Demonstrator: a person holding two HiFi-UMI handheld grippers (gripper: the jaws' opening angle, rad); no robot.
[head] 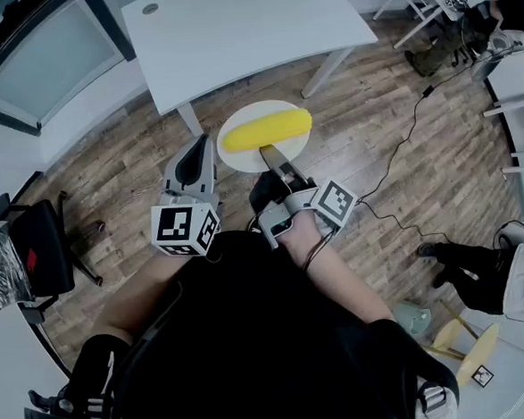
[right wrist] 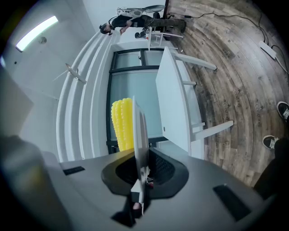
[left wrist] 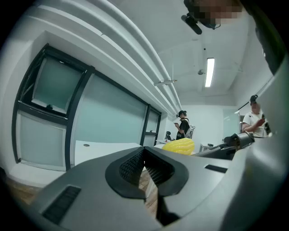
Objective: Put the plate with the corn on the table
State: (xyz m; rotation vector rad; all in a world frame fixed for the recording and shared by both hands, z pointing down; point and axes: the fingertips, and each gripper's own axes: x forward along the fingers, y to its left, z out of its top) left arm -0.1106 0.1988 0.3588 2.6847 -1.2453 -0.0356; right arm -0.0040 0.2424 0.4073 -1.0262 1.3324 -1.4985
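A white plate (head: 238,156) carrying a yellow corn cob (head: 267,129) hangs over the wooden floor, just short of the white table (head: 231,27). My right gripper (head: 269,152) is shut on the plate's near rim. In the right gripper view the plate (right wrist: 140,135) stands edge-on between the pads, with the corn (right wrist: 122,124) on its left and the table (right wrist: 174,108) on its right. My left gripper (head: 206,142) is beside the plate's left edge, its jaws together and holding nothing. In the left gripper view the corn (left wrist: 179,145) shows just past the jaws (left wrist: 144,155).
A black office chair (head: 41,246) stands at the left. A cable (head: 401,150) runs across the floor at the right, near a seated person's legs (head: 481,269) and more white desks (head: 518,97). A yellow stool (head: 463,338) is at the lower right. People stand in the distance.
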